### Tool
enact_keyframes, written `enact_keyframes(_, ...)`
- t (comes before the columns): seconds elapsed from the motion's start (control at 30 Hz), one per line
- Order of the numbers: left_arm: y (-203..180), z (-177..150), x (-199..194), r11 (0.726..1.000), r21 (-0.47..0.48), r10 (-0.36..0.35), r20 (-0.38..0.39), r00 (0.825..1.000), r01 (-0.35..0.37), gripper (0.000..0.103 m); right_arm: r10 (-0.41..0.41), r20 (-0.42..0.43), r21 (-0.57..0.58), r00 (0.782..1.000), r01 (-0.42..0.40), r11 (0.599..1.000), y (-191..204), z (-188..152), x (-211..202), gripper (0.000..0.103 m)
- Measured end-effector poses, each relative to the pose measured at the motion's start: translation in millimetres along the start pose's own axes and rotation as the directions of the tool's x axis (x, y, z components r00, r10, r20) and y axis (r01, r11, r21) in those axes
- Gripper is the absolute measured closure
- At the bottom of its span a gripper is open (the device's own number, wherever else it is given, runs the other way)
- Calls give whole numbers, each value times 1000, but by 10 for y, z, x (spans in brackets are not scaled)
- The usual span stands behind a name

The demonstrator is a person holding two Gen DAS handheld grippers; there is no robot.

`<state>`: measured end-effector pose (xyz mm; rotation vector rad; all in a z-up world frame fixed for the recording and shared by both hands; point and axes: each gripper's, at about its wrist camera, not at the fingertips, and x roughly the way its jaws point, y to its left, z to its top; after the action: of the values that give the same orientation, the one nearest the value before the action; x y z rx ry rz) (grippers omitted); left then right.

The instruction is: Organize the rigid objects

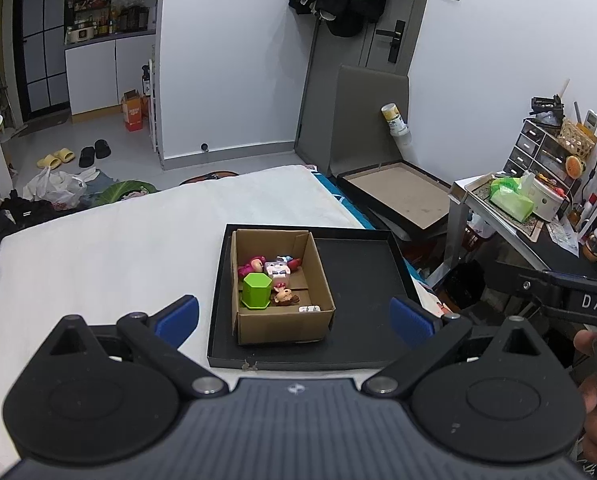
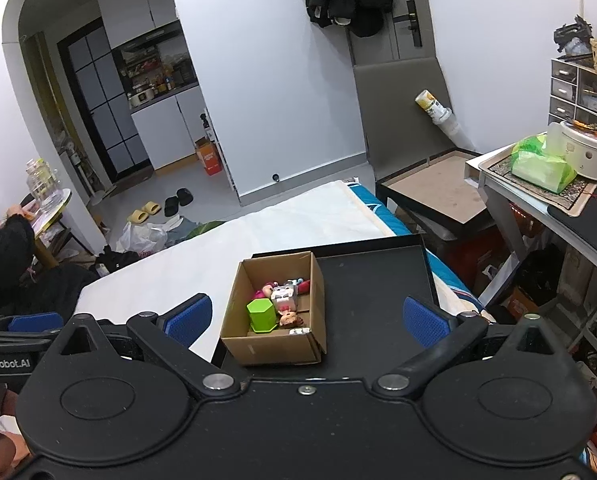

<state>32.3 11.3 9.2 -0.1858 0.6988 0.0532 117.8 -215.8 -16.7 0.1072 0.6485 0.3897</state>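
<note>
A brown cardboard box [image 1: 282,322] stands in the left part of a black tray [image 1: 358,280] on the white bed. In it lie a green hexagonal container [image 1: 255,290], a white and pink cube toy [image 1: 278,271], a pink figure [image 1: 252,265] and a small brown-haired figure [image 1: 284,295]. My left gripper [image 1: 294,316] is open and empty, above the box's near side. My right gripper [image 2: 308,320] is open and empty, above the same box [image 2: 274,346], where the green container [image 2: 263,314] shows. The right half of the tray [image 2: 374,280] is bare.
The white bed [image 1: 118,232] stretches left of the tray. A larger open black box [image 1: 398,192] leans by the door at back right. A cluttered desk [image 2: 538,184] with a green bag stands to the right. Shoes and bags lie on the floor beyond.
</note>
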Motion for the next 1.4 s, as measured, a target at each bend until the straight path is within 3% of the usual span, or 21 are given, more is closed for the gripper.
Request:
enact_keyframes(0.37, 62, 13, 17, 999, -31, -45, -14, 999, 44, 2, 1, -10, -6, 1000, -1, 1000, 45, 2, 39, 0)
enact_keyframes(1.4, 44, -9, -23, 999, -13, -33, -6, 999, 33, 2, -1, -15, -25, 1000, 1, 1000, 77, -24, 21, 0)
